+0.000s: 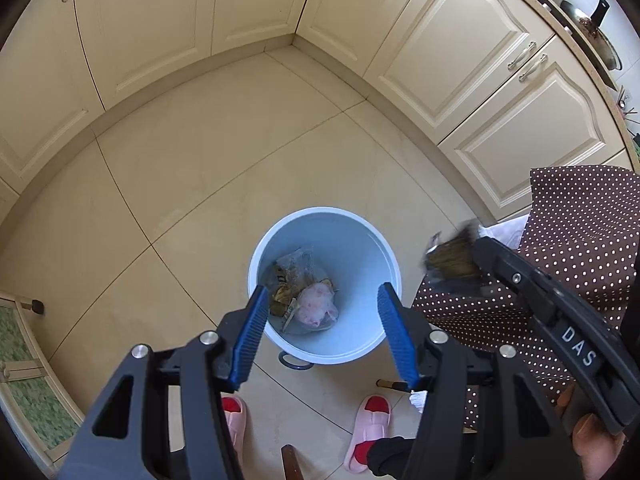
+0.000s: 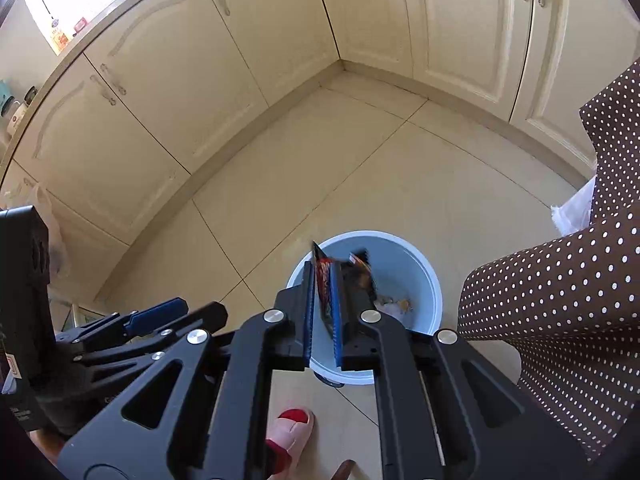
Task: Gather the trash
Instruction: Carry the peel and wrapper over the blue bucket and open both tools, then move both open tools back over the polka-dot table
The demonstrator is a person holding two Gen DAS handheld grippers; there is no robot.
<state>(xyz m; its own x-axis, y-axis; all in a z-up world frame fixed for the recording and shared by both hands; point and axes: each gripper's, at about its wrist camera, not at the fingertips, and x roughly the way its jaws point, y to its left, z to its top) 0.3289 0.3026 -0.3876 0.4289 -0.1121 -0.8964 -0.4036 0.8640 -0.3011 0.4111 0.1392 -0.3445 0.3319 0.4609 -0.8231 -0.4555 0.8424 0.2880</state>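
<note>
The right tool (image 2: 325,304) is clamped on a crumpled red-and-black foil snack wrapper (image 2: 326,280), its blue pads pressed together on the lower part of the packet while the top sticks out past the tips. Directly beyond and below those tips sits the round pale-blue plastic waste bin (image 2: 424,276), so the wrapper hangs over the bin's near-left rim. That placement looks deliberate: held there, the packet should fall inside once the pads part.

The left tool (image 1: 322,320) stands with its blue pads apart and nothing between them. Seen from its own camera, the bin (image 1: 280,236) lies straight ahead in the gap between the pads, with a pink-white crumpled plastic bag (image 1: 316,306) and some brownish wrappers (image 1: 288,280) already at the bottom. It appears to be waiting clear of the drop, ready for the next piece.

To the right of the left tool, the right tool (image 1: 472,248) shows from the side with the wrapper at its tip, beside a brown cloth with white dots (image 1: 580,216). Below both tools, pink slippers with red toes (image 1: 372,424) stand on the beige tiled floor (image 1: 200,184) just short of the bin.

The step in hand seems to be the release; little else of the task can be judged from here.
</note>
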